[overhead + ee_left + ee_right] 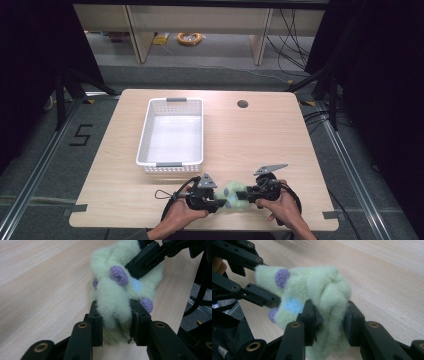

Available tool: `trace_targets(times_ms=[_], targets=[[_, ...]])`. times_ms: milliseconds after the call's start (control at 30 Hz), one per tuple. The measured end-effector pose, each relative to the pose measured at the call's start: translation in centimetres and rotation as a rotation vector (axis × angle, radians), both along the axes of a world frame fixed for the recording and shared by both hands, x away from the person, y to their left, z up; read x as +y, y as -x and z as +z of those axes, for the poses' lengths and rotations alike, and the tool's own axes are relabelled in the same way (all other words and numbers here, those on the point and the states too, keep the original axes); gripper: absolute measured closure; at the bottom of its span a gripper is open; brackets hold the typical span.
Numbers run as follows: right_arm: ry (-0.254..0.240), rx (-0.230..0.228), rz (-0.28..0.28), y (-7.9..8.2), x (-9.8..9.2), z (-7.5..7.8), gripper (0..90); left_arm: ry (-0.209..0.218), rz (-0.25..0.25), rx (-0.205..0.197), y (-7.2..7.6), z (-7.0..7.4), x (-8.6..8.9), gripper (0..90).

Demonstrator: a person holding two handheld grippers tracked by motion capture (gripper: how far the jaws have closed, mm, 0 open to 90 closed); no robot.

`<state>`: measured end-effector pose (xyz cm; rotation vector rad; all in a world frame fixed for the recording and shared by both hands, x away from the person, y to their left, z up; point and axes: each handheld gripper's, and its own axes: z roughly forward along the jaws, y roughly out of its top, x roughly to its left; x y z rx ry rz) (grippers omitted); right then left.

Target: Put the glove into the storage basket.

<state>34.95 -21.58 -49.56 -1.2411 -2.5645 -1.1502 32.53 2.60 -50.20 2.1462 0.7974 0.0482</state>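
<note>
A fluffy pale green fabric piece (235, 196) with purple and blue dots lies bunched near the front edge of the wooden table (260, 140). My left gripper (220, 202) holds its left end and my right gripper (251, 197) its right end, the two facing each other. In the left gripper view both pads of the left gripper (116, 322) press into the fluff (112, 292), and the right gripper (147, 260) bites the far end. In the right gripper view the right gripper (328, 320) squeezes a thick fold of the fabric (317, 285), with the left gripper (260, 280) beyond.
A white perforated basket (145, 135) stands empty behind the grippers, left of the table's middle. A round cable hole (242, 104) sits at the back right. Bare wood stretches to the right of the basket. Cables trail from both grippers.
</note>
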Motion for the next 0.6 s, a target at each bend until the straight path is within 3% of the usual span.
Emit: trace_targets(times_ms=[33,133,200,300,333,367,500,600], targets=[[0.001,-0.003,-0.001,0.0,0.0,0.0,67.4,-0.018,-0.017,-0.004,0.0,0.1,0.1,67.7],[-0.006,-0.007,0.004,0.2,0.1,0.2,67.7,-0.002,-0.007,0.0,0.1,0.2,0.1,68.5],[-0.014,-0.009,0.011,0.1,0.1,0.3,68.0,-0.016,-0.027,-0.01,0.0,0.4,0.3,68.8],[-0.008,-0.015,0.006,0.0,0.3,0.7,68.2,0.0,-0.004,-0.015,0.3,0.5,0.7,69.6],[-0.042,0.019,-0.003,0.2,0.6,0.9,68.3,0.005,-0.013,-0.017,0.3,0.7,0.9,69.9],[-0.031,-0.019,0.01,0.0,0.5,1.0,68.3,0.012,0.0,-0.013,0.4,0.9,1.0,70.1],[-0.034,-0.045,0.018,0.2,0.9,1.9,68.4,0.025,-0.003,-0.034,0.6,1.6,1.6,70.3],[-0.036,-0.056,0.027,0.3,1.2,2.5,68.4,0.029,0.009,-0.028,0.7,1.9,1.8,70.3]])
